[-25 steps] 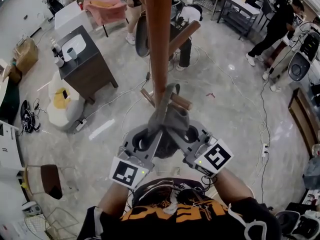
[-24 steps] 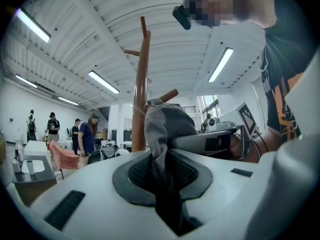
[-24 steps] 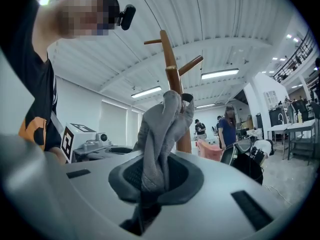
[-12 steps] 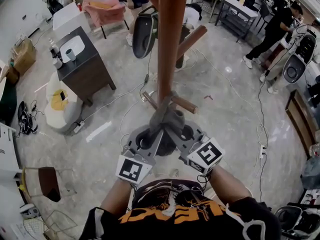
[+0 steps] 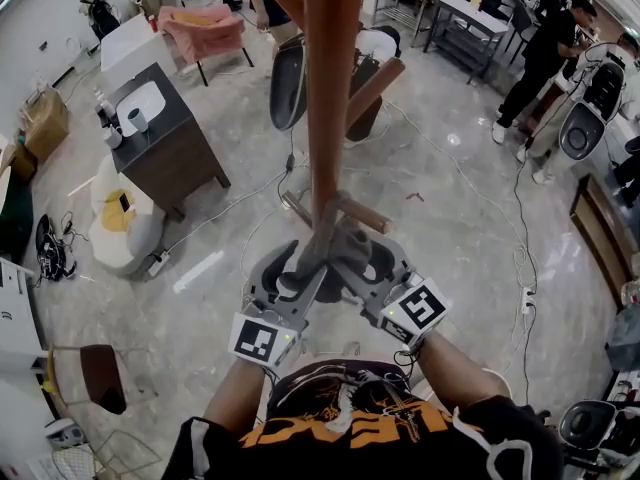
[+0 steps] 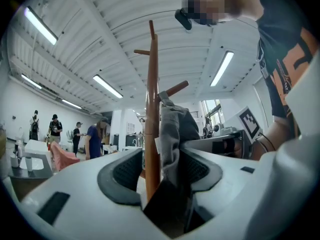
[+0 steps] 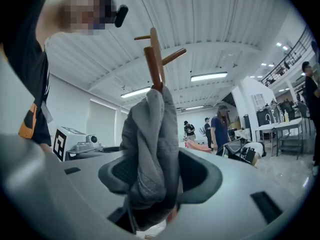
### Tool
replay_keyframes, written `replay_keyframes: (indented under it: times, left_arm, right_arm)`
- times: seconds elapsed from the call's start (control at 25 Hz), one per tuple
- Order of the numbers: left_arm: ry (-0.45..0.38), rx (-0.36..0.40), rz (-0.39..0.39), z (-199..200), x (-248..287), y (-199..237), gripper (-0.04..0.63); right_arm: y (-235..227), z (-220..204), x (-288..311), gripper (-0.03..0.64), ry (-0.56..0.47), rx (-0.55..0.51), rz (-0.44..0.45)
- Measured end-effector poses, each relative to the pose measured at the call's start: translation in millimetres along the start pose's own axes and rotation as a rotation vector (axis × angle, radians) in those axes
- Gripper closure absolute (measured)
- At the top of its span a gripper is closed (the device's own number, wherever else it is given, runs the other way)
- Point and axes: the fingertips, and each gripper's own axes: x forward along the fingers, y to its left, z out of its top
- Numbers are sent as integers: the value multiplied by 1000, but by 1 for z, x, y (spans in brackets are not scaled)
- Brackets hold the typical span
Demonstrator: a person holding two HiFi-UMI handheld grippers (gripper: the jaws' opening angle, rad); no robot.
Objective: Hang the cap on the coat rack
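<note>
Both claws are letting go. The left gripper (image 5: 292,266) and right gripper (image 5: 372,264) were clenched on the cap (image 5: 337,246) a second ago, and now both sets of jaws are opening.

Left gripper view: pads stand wide. The grey cap fabric (image 6: 172,134) lies against one pad only, with a clear gap on the other side, so it's released.

Right gripper view: the cap (image 7: 147,144) is bunched between the jaws and leans on one pad, with a gap to the other. Grip is off there too.

The cap hasn't dropped. It sits tight against the coat rack pole (image 5: 330,88), just beside the short lower peg (image 5: 362,211), same spot as half a second ago.

We read this as the release step, with the rack taking the weight. We can't see the actual hook-over point because the fabric hides it, so the hang is unconfirmed.

Further out are the upper peg (image 5: 372,80) and then the dark cabinet (image 5: 175,143) on the floor.
</note>
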Motion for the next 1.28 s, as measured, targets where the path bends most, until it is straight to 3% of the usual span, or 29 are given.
replay_keyframes:
  times: [0.08,0.12,0.28,0.44,0.48,0.52,0.56,0.6,0.64,0.84,1.0,1.12,1.28]
  left_arm:
    - [17,9,-8,-3,-3,5,291]
    - [18,15,-11,-2,-4,5,291]
    - [-24,6,-20,7,-2,6,291]
    - [-15,-9,-3,6,-8,4,293]
    - [-14,3,14,8,-13,8,314]
    - [-17,16,33,10,-19,12,436]
    - [-23,16,44,13,-26,15,572]
    - [-28,4,44,15,-31,17,572]
    - [-29,-7,40,16,-35,18,572]
    - [-42,13,21,29,-41,16,572]
    - [23,58,74,25,-45,14,572]
    - [37,18,87,23,-58,14,572]
    - [30,-5,69,31,-68,8,572]
  right_arm:
    - [-8,0,-5,310,-7,20,-12]
    - [-9,0,-6,285,-5,16,-10]
    - [-4,-2,-6,255,5,-39,-3]
    - [-3,-5,-14,232,38,-100,-22]
    - [-6,-4,-19,232,48,-114,-41]
    - [-10,-1,-25,233,53,-122,-67]
    - [-15,2,-32,254,49,-123,-93]
    - [-18,8,-41,382,35,-117,-117]
    - [-21,13,-49,440,18,-109,-133]
    - [-17,32,-62,463,-4,-107,-110]
    - [0,35,-67,506,20,-153,-40]
    - [14,47,-71,603,-4,-135,-20]
    - [19,48,-80,603,11,-118,-18]
